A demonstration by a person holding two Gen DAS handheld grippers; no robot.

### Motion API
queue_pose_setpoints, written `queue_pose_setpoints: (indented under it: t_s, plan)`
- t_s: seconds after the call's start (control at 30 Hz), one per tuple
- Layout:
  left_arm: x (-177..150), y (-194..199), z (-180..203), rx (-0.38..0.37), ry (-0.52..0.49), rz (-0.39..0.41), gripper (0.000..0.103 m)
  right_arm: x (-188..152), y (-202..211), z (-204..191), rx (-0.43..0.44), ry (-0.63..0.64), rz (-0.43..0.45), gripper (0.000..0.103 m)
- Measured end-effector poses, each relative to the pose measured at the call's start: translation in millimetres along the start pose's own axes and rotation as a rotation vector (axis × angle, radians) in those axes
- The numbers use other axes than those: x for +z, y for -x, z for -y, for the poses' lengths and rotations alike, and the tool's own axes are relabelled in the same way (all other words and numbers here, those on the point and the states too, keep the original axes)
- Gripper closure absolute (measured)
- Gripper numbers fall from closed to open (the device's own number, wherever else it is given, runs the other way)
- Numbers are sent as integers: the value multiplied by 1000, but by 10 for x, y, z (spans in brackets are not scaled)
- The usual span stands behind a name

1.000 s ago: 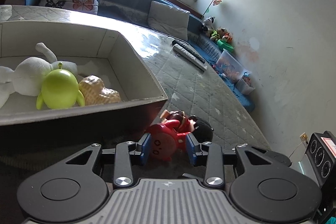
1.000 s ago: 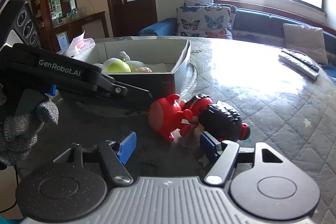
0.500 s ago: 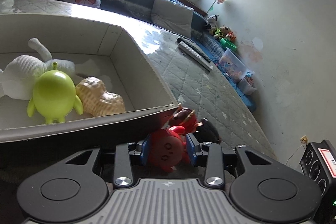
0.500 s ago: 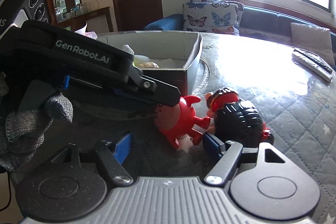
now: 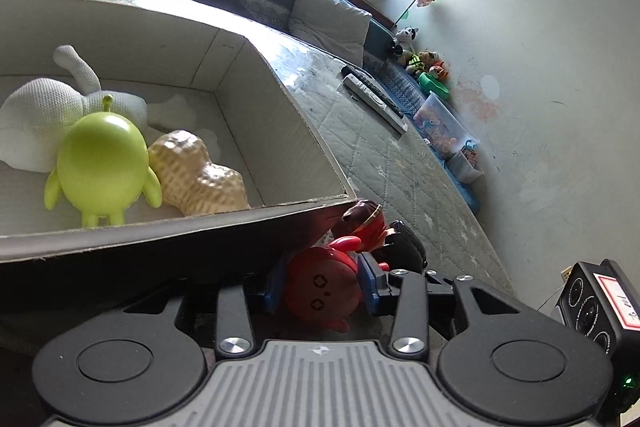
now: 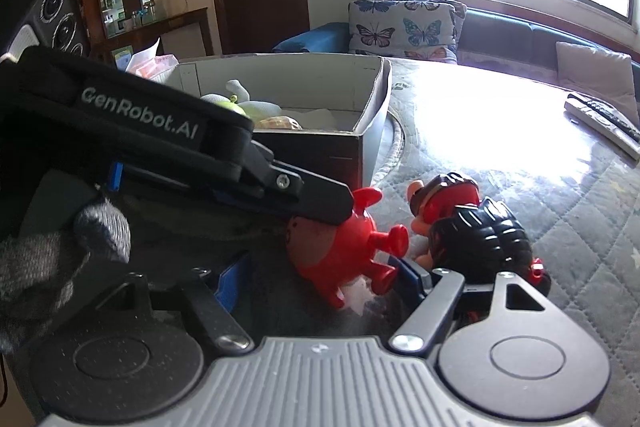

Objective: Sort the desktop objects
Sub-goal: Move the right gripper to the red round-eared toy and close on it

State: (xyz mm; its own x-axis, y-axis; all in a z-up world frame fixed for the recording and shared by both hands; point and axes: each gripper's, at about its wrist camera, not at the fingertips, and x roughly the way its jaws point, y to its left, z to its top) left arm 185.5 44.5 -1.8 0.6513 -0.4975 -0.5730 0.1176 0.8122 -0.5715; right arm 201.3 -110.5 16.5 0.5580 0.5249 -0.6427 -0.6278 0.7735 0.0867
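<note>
Left claw [image 5: 320, 289], low in the frame, has slid around the round red plastic pig toy [image 5: 320, 291] beside the grey cardboard box [image 5: 304, 115], opening wider, so grabbing comes next.

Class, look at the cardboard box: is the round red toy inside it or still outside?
Outside. The red toy lies on the table beside the box, between the left gripper's opening pads.
</note>
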Motion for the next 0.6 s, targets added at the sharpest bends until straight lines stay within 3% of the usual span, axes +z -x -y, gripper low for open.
queue_pose_setpoints:
  t_s: [0.17, 0.37, 0.6]
  plan:
    - [-48, -24, 35, 14, -26, -6, 54, 14, 23, 15, 17, -7, 13, 37]
    - [-27, -25, 56, 5, -19, -15, 54, 14, 65, 76, 11, -29, 23, 52]
    - [-127, 89, 98, -8, -11, -13, 55, 11, 203, -4, 14, -5, 23, 54]
